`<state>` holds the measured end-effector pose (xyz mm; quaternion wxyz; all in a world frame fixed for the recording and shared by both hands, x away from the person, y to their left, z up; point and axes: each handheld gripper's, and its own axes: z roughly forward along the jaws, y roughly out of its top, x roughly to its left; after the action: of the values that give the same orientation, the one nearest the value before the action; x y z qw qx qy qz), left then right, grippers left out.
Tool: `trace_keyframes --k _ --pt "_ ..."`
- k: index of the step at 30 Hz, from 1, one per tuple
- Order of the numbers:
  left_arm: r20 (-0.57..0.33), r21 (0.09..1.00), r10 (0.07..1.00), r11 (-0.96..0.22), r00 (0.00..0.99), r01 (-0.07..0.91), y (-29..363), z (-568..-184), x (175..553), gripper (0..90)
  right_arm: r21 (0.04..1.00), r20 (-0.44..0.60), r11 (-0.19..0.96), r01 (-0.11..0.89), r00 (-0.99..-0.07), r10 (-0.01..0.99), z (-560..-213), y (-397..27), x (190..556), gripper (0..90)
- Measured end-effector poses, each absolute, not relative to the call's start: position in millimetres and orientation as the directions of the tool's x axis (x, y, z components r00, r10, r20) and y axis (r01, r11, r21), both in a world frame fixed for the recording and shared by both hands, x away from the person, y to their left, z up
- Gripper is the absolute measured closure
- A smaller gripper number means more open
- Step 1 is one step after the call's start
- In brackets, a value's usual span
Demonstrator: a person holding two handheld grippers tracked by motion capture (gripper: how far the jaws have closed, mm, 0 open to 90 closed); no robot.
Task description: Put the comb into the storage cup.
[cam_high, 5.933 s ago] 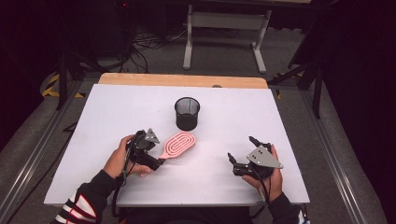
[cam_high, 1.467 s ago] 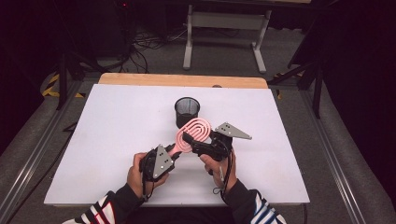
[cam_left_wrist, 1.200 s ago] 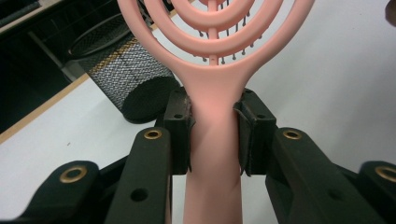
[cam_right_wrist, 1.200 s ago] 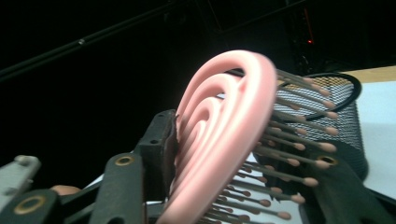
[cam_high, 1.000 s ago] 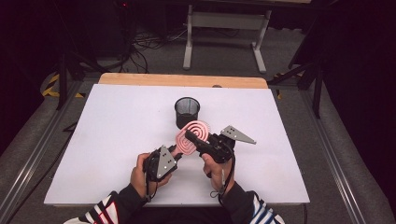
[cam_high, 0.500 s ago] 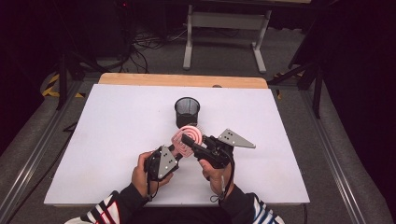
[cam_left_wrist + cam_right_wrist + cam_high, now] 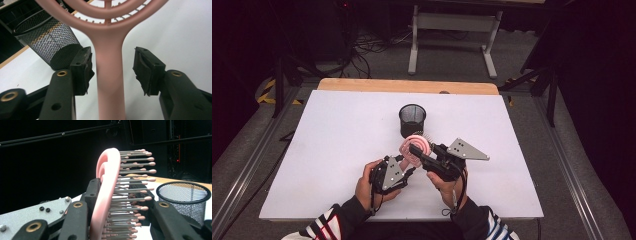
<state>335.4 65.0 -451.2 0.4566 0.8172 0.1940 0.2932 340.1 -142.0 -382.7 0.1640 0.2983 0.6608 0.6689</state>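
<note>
Near the middle of the white surface (image 7: 332,150), just in front of the black mesh cup (image 7: 412,120), the pink hairbrush (image 7: 416,147) is held up off the surface, its round head close to the cup's near wall. Right tool (image 7: 419,151) is pinching the brush head edge-on, one pad on the back and the other among the bristles, as the right gripper view confirms (image 7: 117,202). Left tool (image 7: 404,167) stands spread: its jaws have just been opening, and the handle runs between the pads with a gap on each side (image 7: 112,72). Compared with the frame nearly six seconds earlier, the brush has left the surface and passed from the left tool to the right, and both hands have drawn together at centre.
</note>
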Motion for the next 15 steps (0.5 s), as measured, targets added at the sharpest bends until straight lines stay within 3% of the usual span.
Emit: trace_keyframes --k 15 --pt "0.306 0.858 0.535 -0.513 0.788 0.015 73.7 -454.2 339.2 33.9 0.995 0.099 -0.048 0.09 -0.744 0.661 -372.8 -163.9 337.3 63.8"
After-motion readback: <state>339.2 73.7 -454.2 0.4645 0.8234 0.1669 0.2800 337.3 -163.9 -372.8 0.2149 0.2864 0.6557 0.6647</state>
